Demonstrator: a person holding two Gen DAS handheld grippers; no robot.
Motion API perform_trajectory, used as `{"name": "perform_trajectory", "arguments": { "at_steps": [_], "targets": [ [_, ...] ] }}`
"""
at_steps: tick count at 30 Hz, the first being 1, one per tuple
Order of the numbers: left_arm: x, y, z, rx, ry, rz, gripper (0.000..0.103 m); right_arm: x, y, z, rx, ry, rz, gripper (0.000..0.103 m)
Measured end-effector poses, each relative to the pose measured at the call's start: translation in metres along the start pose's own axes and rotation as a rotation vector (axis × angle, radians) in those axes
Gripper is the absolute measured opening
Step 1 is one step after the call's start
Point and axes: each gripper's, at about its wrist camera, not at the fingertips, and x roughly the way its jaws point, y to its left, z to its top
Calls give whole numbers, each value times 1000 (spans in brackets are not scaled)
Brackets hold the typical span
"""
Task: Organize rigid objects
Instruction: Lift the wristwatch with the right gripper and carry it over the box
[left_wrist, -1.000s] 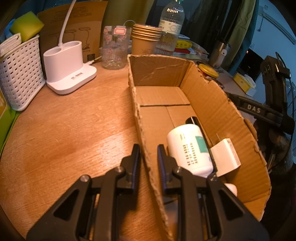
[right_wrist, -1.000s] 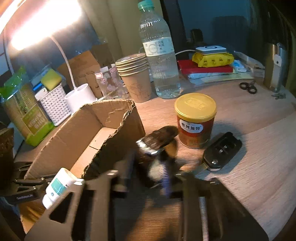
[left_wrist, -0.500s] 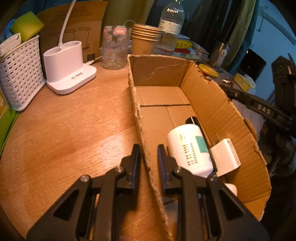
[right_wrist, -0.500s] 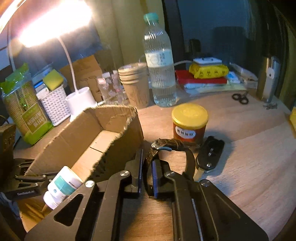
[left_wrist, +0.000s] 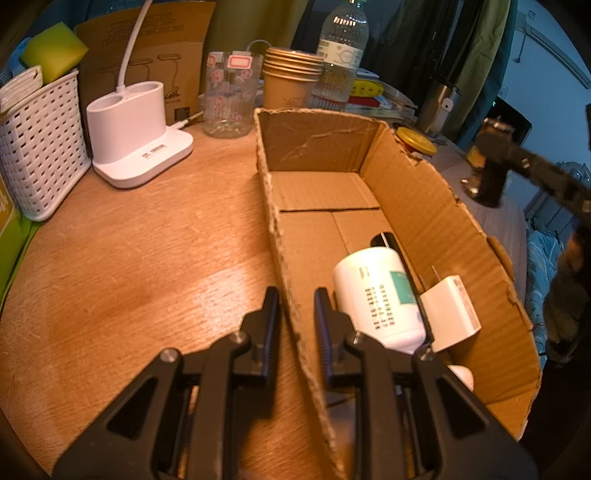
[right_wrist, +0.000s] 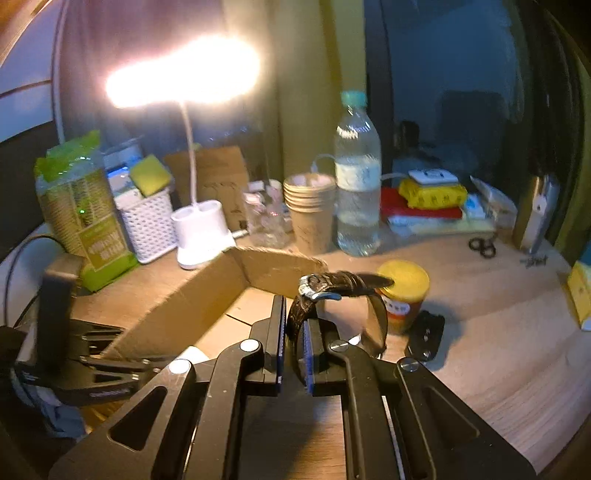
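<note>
Two clamps work over one wooden table (left_wrist: 147, 229), where an open cardboard box (left_wrist: 436, 221) sits among the clutter. That box already holds a white bottle (left_wrist: 373, 295) and a white plug adapter (left_wrist: 450, 314), lying side by side and touching near the close end.

The left gripper (left_wrist: 295, 314) is clenched on the box's near wall, one finger outside and one inside, pinning the box in place. The right gripper (right_wrist: 293, 321) is clamped on the dark strap of a wristwatch (right_wrist: 332, 291), which hangs clear of the table, just above the box's far corner in the right wrist view. A yellow-lidded jar (right_wrist: 404, 291) and a black car key (right_wrist: 424, 338) wait on the table beside it, outside the box.

As I judge it, the risk lies in the thin hold: only the strap is pinched, so the heavier watch case could swing or slip out before it is over the box, and it might land on the table or knock the jar. The ragged box edge could also snag the loop of the strap on the way in.

Writing is scarce and small. The bottle carries rows of dark print and a teal patch, the jar a red label with white characters; none of it is legible.
</note>
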Motion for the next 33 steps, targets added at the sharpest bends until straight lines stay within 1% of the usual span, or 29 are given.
{"name": "perform_trajectory", "arguments": {
  "at_steps": [5,15,19,24,28,33],
  "targets": [
    [0,0,0,0,0,0,21,-13,19,8,-42,-33,23,9],
    [0,0,0,0,0,0,21,-13,46,13,-86,-42,84,9],
    [0,0,0,0,0,0,21,-2,59,11,-105,-19,118,9],
    [0,0,0,0,0,0,21,19,66,6,-116,31,141,9],
    [0,0,0,-1,0,0,21,36,64,1,-110,77,133,10],
    [0,0,0,-1,0,0,21,52,63,-4,-116,127,98,11]
  ]
}}
